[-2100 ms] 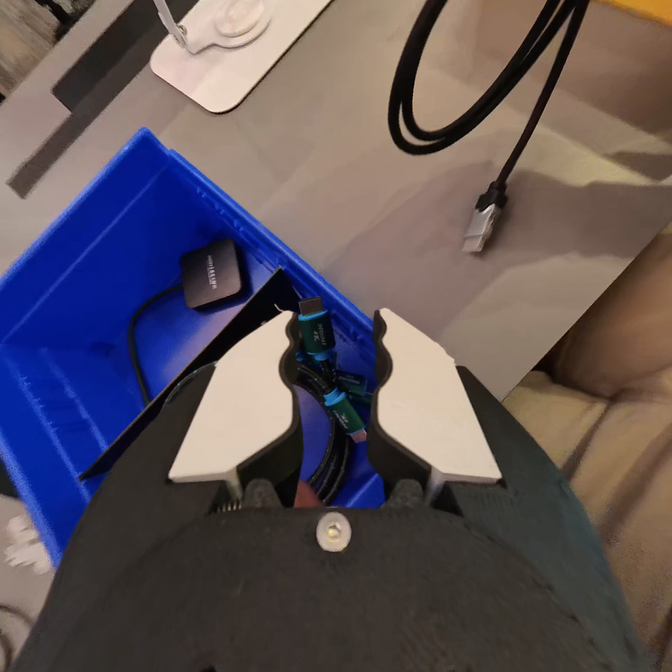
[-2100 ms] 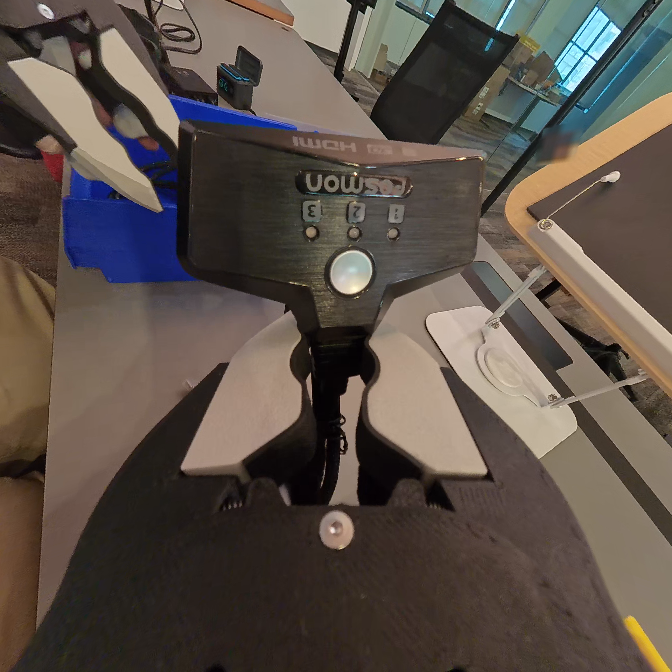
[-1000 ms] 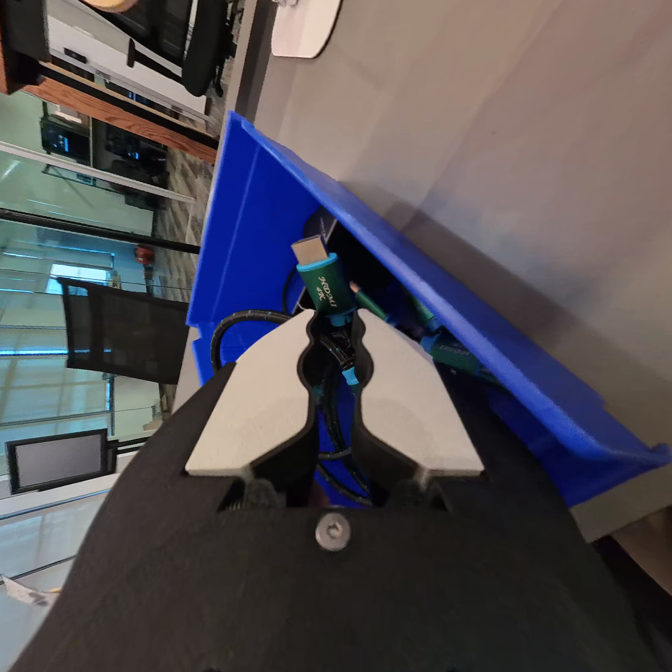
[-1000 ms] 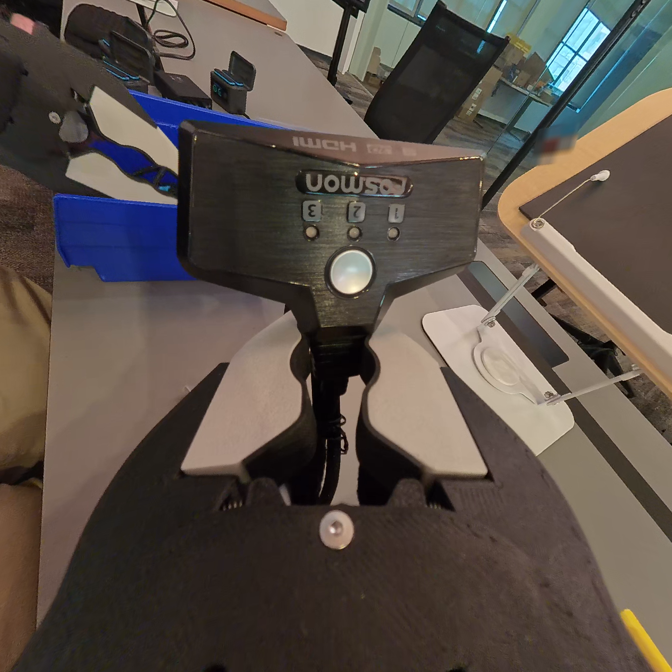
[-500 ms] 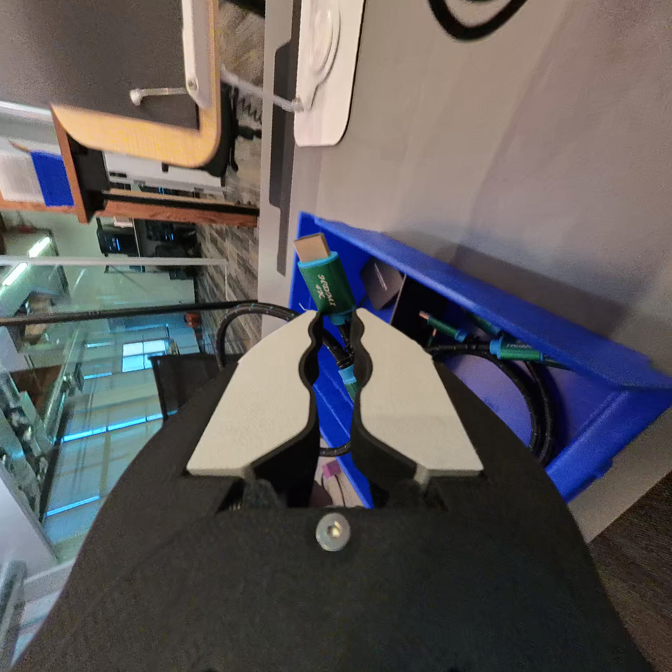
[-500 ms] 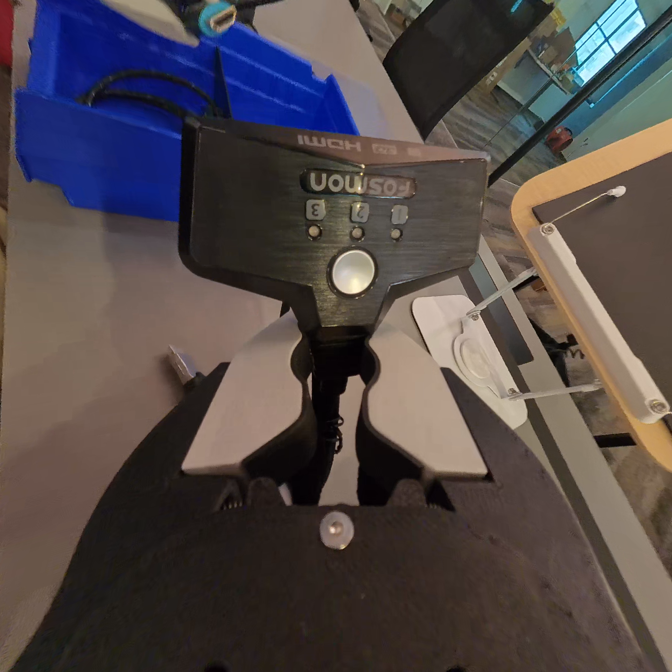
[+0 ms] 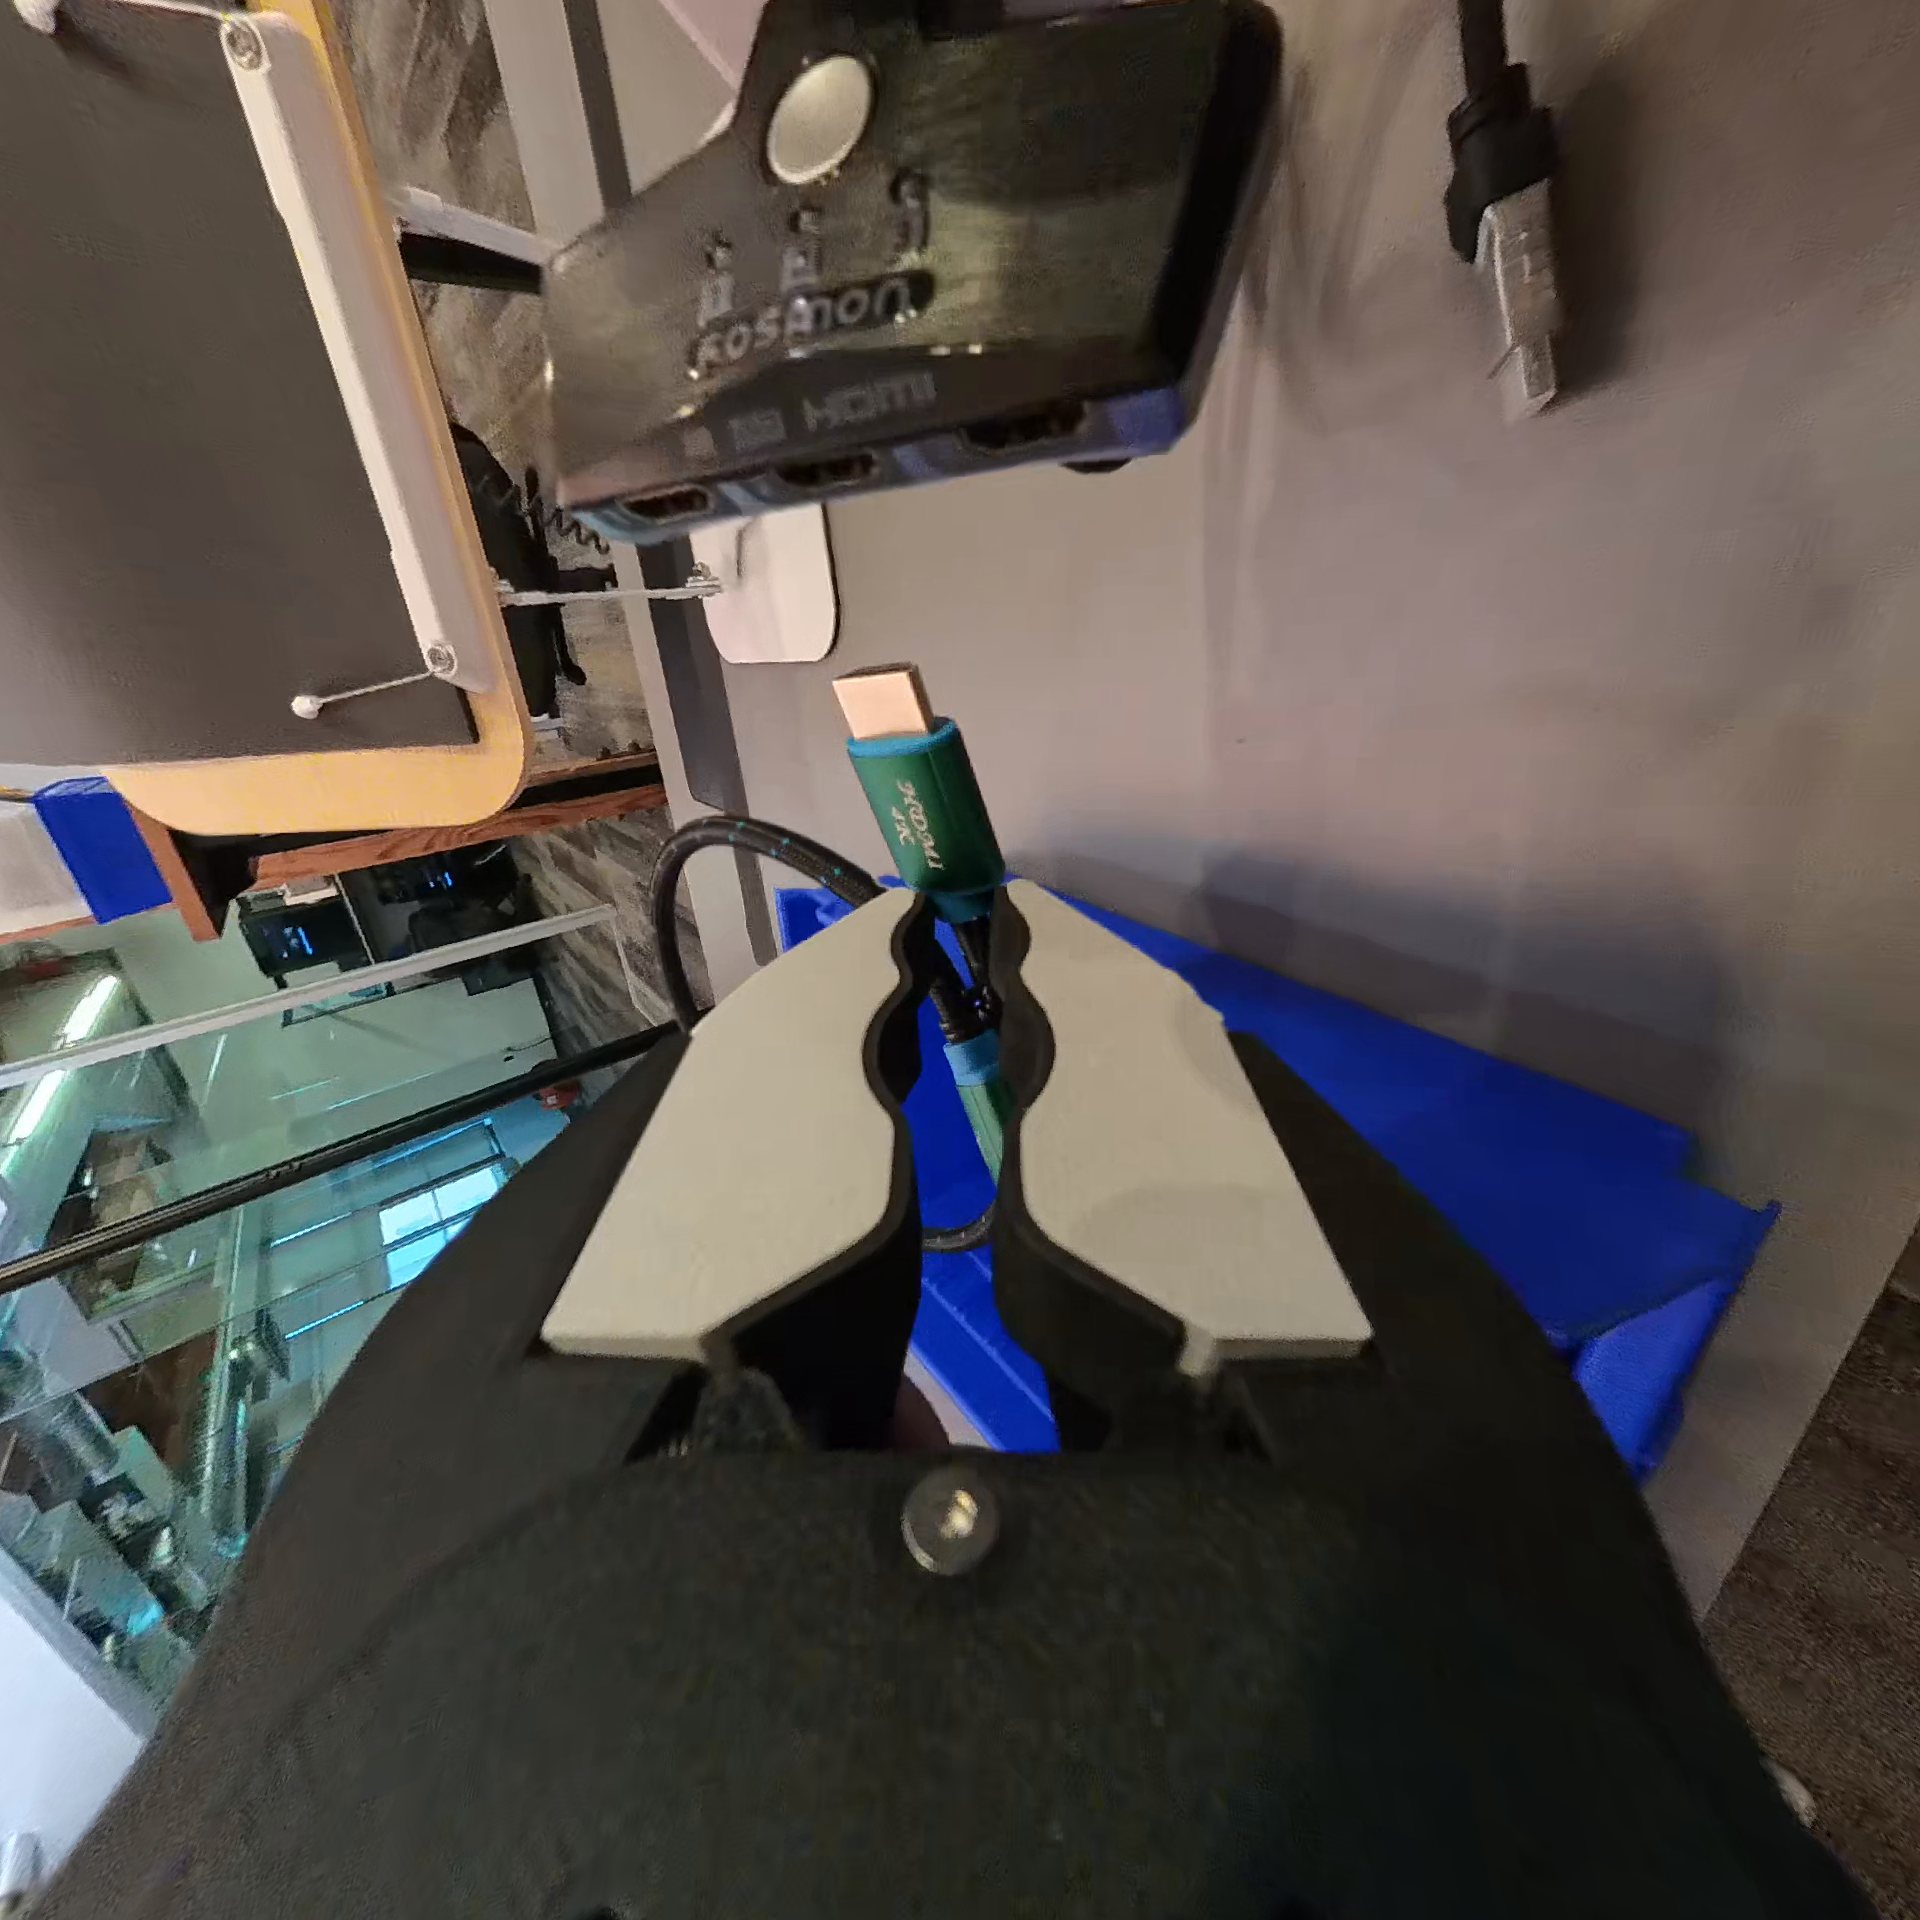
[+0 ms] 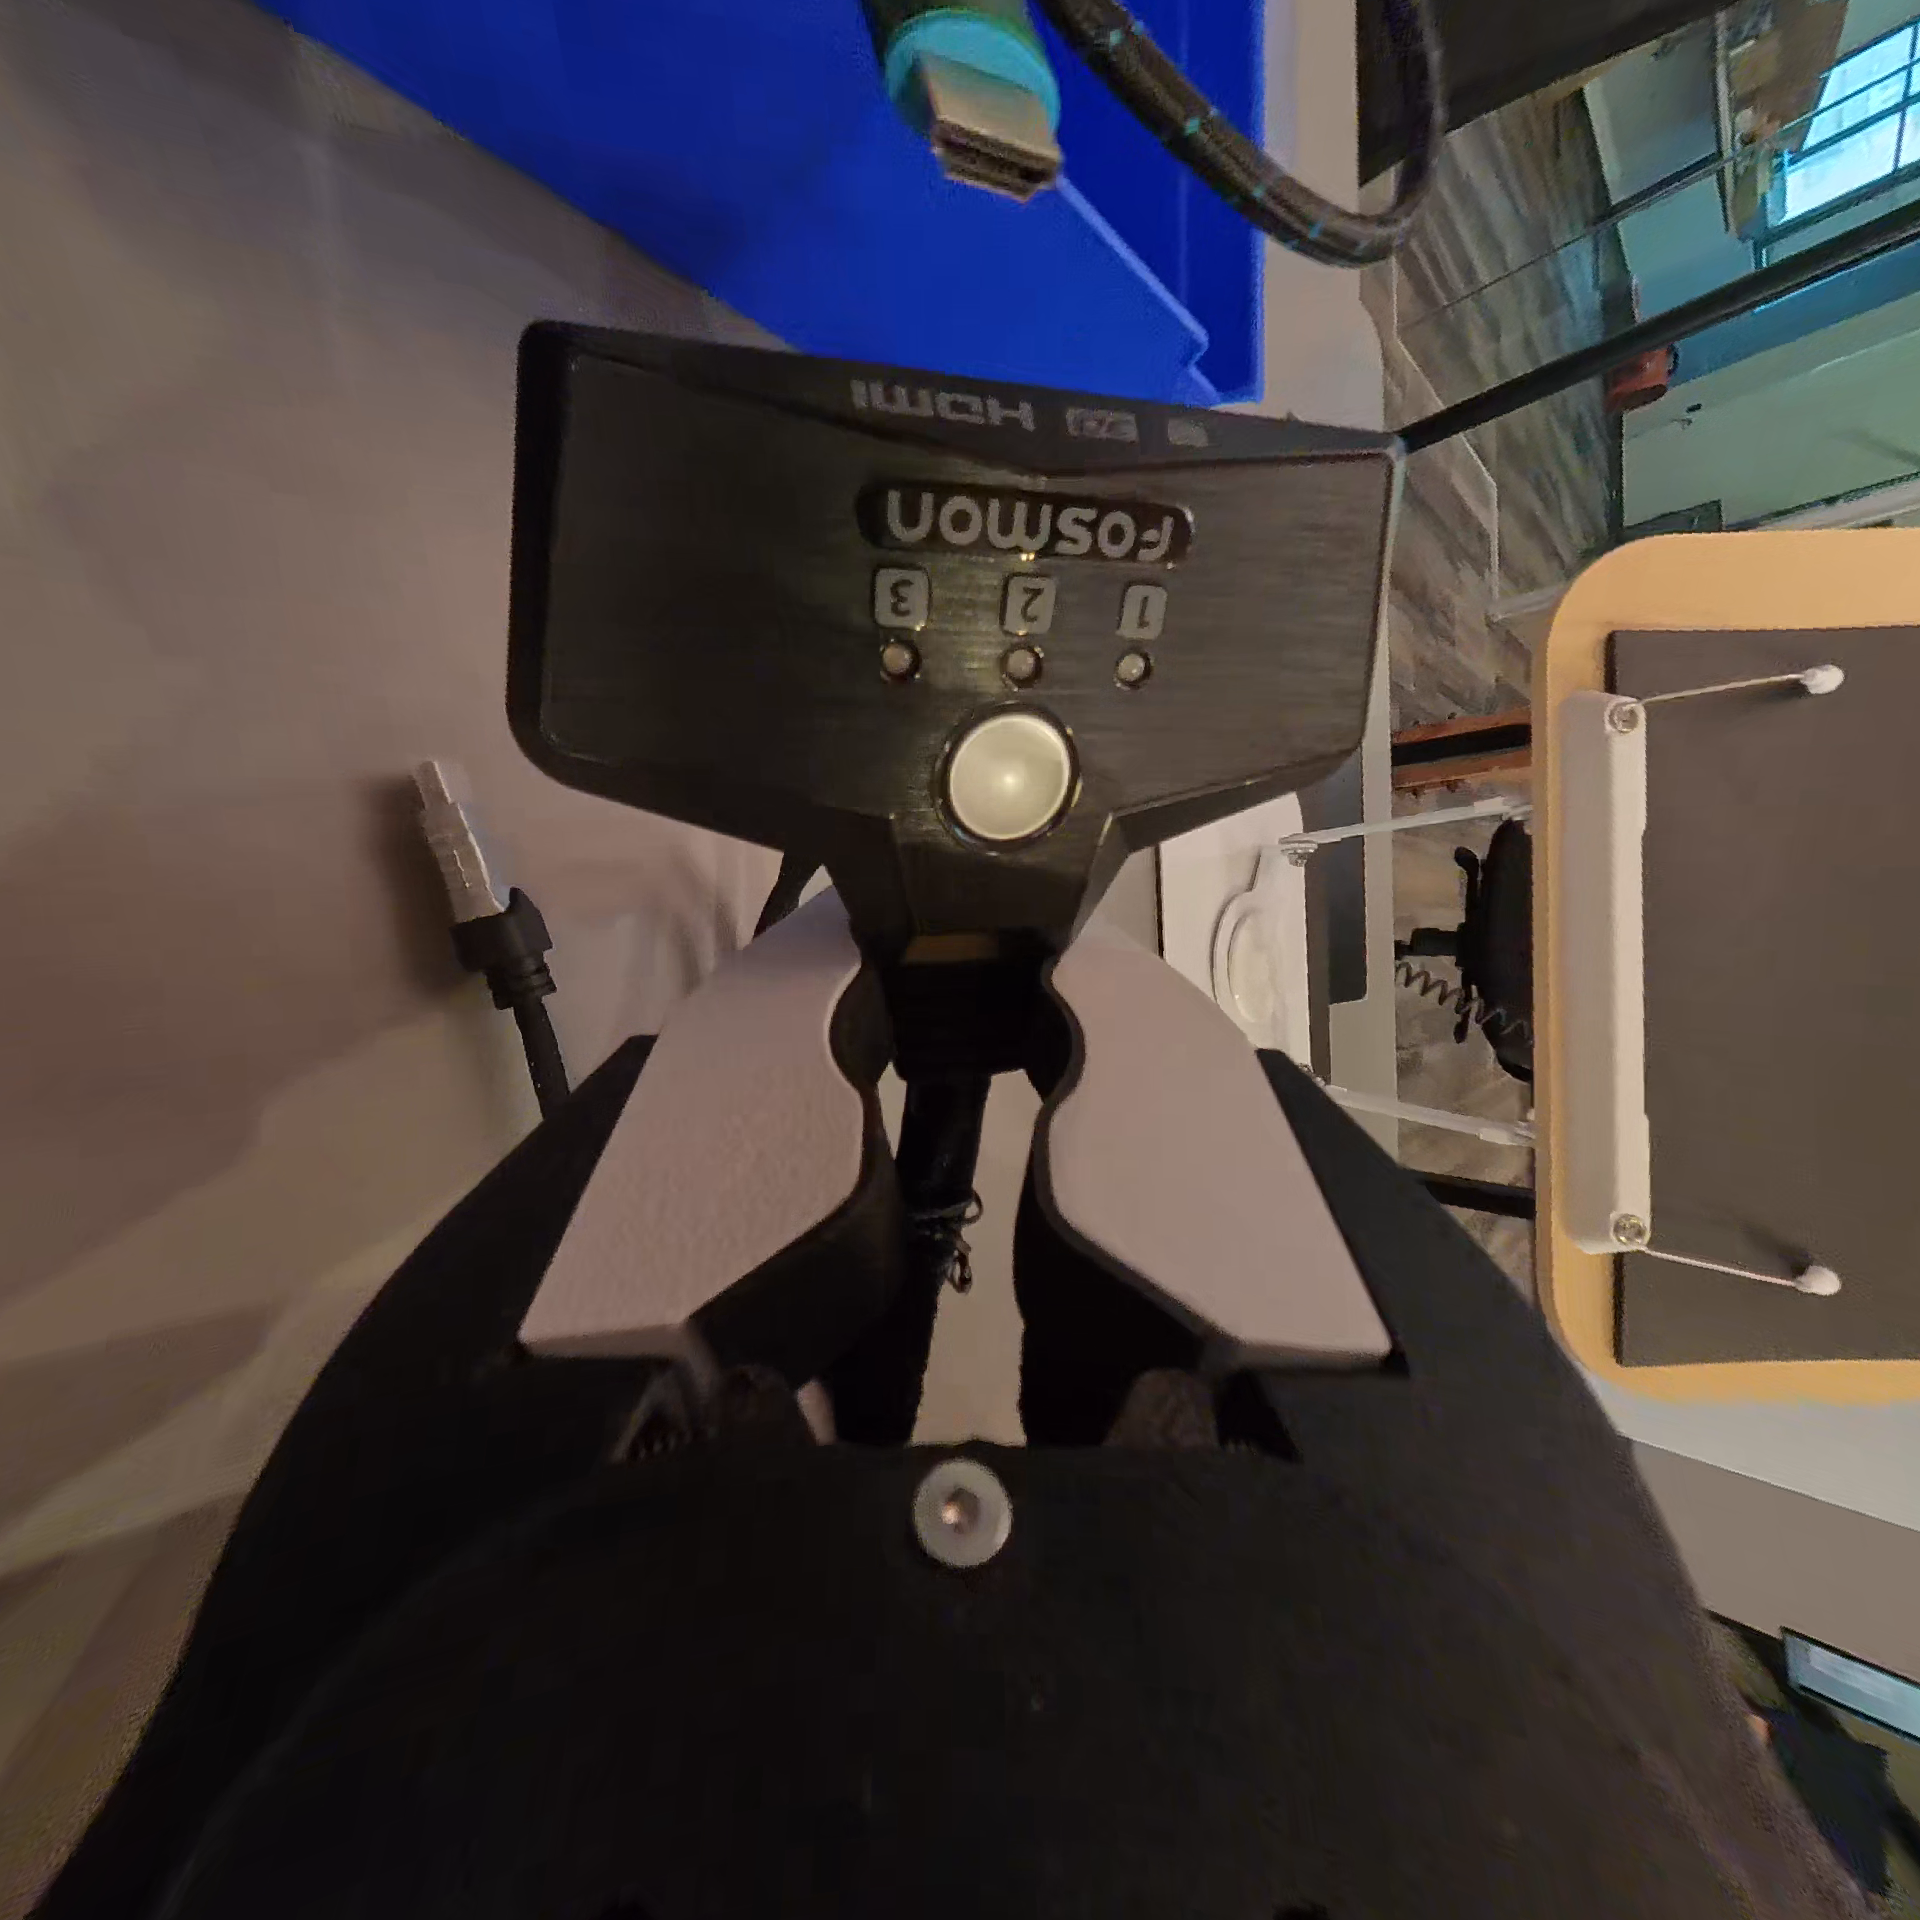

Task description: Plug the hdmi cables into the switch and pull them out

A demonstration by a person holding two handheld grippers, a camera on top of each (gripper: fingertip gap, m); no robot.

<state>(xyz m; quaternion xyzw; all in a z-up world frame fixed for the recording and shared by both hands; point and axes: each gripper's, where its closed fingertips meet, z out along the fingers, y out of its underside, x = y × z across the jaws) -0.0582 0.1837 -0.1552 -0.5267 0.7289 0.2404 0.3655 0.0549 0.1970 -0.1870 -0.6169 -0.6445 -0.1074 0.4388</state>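
Left gripper (image 7: 961, 914) clenched on green HDMI cable (image 7: 923, 821); plug juts ahead of tips, apart from switch (image 7: 883, 260). Right gripper (image 8: 961, 987) grasps switch's tail cable; switch just beyond tips.

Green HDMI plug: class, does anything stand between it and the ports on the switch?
Nothing visible does. The green HDMI plug, clamped in the left gripper, faces three empty ports on the switch across open air.

A grey table (image 7: 1455, 623) carries a blue bin (image 7: 1455, 1122) and a loose black cable (image 7: 1496, 208).
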